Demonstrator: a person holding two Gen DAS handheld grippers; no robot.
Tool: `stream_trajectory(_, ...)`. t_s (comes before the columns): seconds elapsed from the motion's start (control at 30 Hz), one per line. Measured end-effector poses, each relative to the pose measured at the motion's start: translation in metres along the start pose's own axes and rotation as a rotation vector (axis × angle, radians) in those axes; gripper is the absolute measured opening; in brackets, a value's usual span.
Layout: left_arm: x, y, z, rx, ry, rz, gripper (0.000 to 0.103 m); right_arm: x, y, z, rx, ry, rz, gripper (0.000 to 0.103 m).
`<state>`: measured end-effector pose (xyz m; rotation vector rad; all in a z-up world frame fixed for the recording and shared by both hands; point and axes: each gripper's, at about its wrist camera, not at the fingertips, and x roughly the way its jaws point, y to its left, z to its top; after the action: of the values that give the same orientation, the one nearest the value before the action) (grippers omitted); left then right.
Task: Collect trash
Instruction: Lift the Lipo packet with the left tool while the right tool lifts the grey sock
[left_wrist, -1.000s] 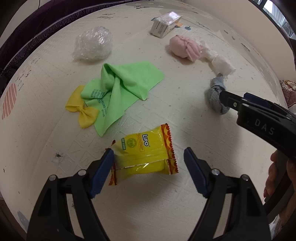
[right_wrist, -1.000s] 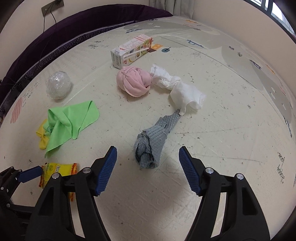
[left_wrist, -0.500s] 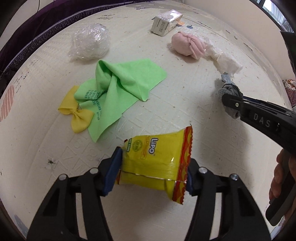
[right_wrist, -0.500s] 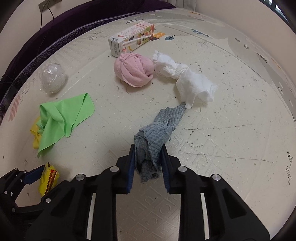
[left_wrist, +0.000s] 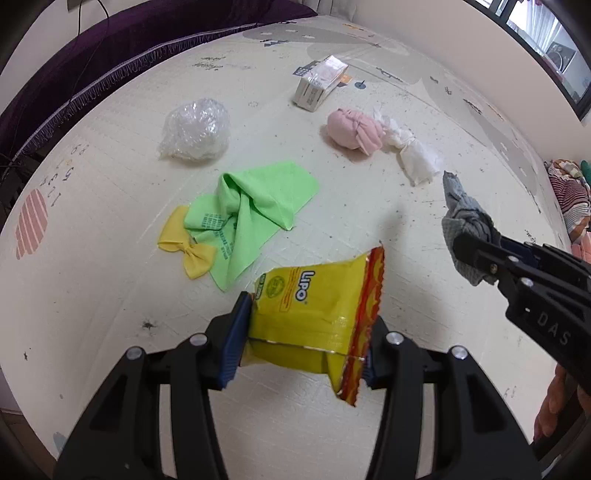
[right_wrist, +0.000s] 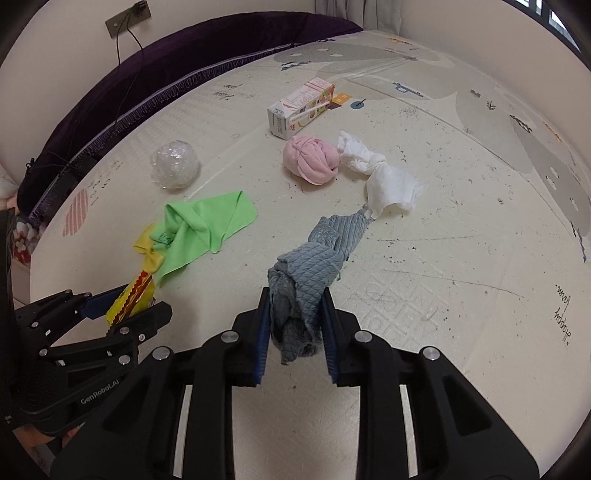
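The left gripper (left_wrist: 306, 347) has just been closing and its pads now press on the yellow wrapper (left_wrist: 314, 317), which is lifted off the mat (left_wrist: 110, 332). The right gripper (right_wrist: 295, 328) has also just narrowed and pinches the grey cloth (right_wrist: 306, 273), whose far end hangs toward the white tissue (right_wrist: 391, 184). Ahead of the left gripper lie the green cloth (left_wrist: 255, 206) and the bow (left_wrist: 188, 251).

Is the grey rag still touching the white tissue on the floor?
Cannot tell. In the right wrist view the grey rag, held in the right gripper, has its far tip right at the white tissue; no gap or contact shows plainly.
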<state>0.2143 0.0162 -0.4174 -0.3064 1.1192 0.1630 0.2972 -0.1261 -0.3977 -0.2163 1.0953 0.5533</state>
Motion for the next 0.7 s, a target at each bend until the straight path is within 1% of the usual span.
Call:
stream_trajectory(0.17, -0.043, -0.002, 0.003, 0.032, -0.012, -0.011, 0.05, -0.044, 0.015, -0.009, 0.027, 0.016, 0.011, 0.024)
stream_trajectory(0.27, -0.07, -0.002, 0.004, 0.044, -0.01, -0.027, 0.05, -0.076, 0.024, -0.015, 0.049, 0.007, 0.007, 0.024)
stream_trajectory(0.43, -0.121, -0.011, 0.001, 0.1, -0.016, -0.05, 0.05, -0.139, 0.036, -0.028, 0.082, -0.023, -0.018, 0.024)
stream_trajectory(0.53, -0.147, -0.025, -0.001, 0.153, -0.024, -0.07, 0.05, -0.179, 0.039, -0.037, 0.114, -0.05, -0.031, 0.024)
stream_trajectory(0.7, -0.187, -0.067, -0.009, 0.258, -0.051, -0.103, 0.05, -0.244, 0.037, -0.064, 0.142, -0.09, -0.047, 0.024)
